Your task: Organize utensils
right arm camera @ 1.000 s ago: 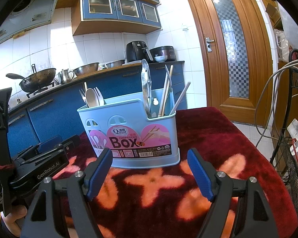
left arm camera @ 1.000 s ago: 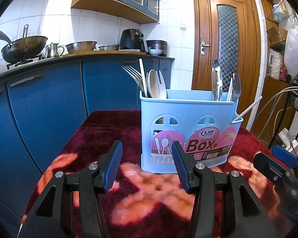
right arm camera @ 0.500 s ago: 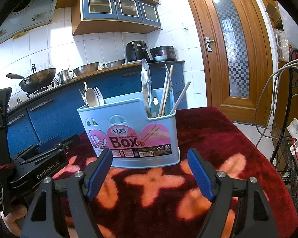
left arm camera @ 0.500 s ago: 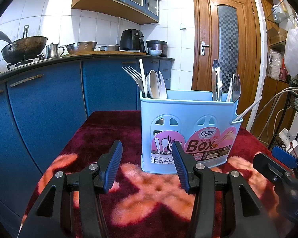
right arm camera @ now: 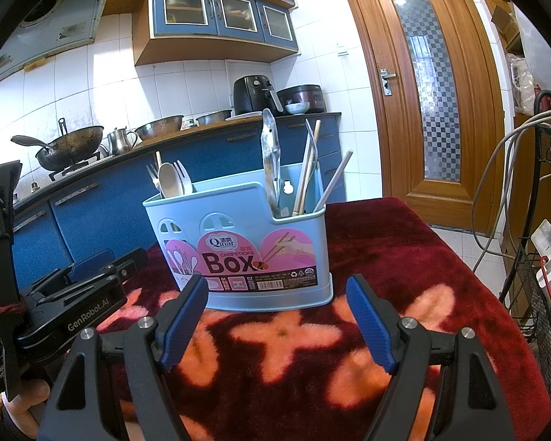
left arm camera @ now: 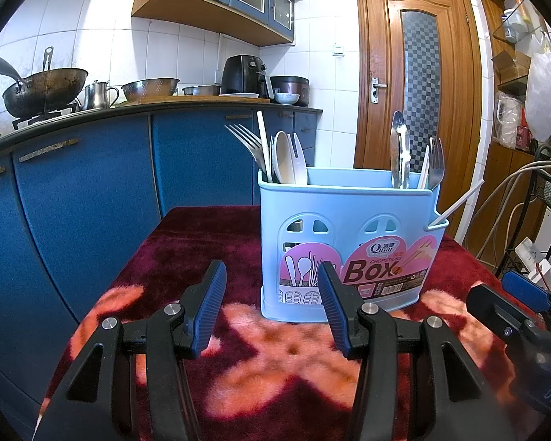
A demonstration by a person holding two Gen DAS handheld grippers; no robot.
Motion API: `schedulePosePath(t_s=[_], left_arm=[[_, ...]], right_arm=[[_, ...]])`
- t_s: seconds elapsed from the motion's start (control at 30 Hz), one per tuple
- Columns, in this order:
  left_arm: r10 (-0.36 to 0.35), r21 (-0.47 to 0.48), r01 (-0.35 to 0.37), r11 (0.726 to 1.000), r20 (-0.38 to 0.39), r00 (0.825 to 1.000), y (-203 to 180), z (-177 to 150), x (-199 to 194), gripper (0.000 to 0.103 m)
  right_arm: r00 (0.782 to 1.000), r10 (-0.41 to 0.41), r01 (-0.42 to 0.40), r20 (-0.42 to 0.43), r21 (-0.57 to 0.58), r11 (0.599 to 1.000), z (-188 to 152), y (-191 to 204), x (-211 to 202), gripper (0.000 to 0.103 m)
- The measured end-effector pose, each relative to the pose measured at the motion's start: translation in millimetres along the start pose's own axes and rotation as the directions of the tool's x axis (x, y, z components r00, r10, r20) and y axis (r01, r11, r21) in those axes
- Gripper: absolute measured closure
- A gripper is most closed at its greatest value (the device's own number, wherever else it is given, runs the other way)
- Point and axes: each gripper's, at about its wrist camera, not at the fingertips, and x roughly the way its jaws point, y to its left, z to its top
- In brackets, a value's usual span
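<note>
A light blue utensil box [left arm camera: 349, 239] with a pink "Box" label stands on the red flowered cloth; it also shows in the right wrist view [right arm camera: 246, 242]. Its left compartment holds forks and a cream spoon [left arm camera: 283, 158]. Its right compartment holds steel tongs [left arm camera: 400, 150], a fork [left arm camera: 436, 161] and chopsticks [right arm camera: 308, 172]. My left gripper [left arm camera: 272, 305] is open and empty, just in front of the box. My right gripper [right arm camera: 275, 316] is open and empty, also in front of the box.
The red cloth-covered table [right arm camera: 385, 242] ends at the left beside blue kitchen cabinets [left arm camera: 84, 198]. A wooden door [left arm camera: 418, 84] stands behind. A wire rack with cables [right arm camera: 532, 257] is at the right. The left gripper's body [right arm camera: 66, 308] shows at the left in the right wrist view.
</note>
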Motion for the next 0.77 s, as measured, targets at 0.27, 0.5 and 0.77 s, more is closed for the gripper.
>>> schedulePosePath(t_s=[0.27, 0.5, 0.77], left_arm=[[0.0, -0.001, 0.0, 1.0, 0.001, 1.0, -0.2, -0.1, 0.0, 0.05], [0.0, 0.0, 0.0, 1.0, 0.001, 1.0, 0.2, -0.4, 0.0, 0.05], [0.001, 0.0, -0.001, 1.0, 0.002, 1.0, -0.3, 0.1, -0.2, 0.05]], right_arm=[[1.0, 0.001, -0.001, -0.001, 0.003, 1.0, -1.8, 0.2, 0.3, 0.023], [1.0, 0.001, -0.001, -0.002, 0.003, 1.0, -2.6, 0.2, 0.4, 0.023], [1.0, 0.0, 0.0, -0.002, 0.004, 1.0, -3.6, 0.1, 0.5, 0.023]])
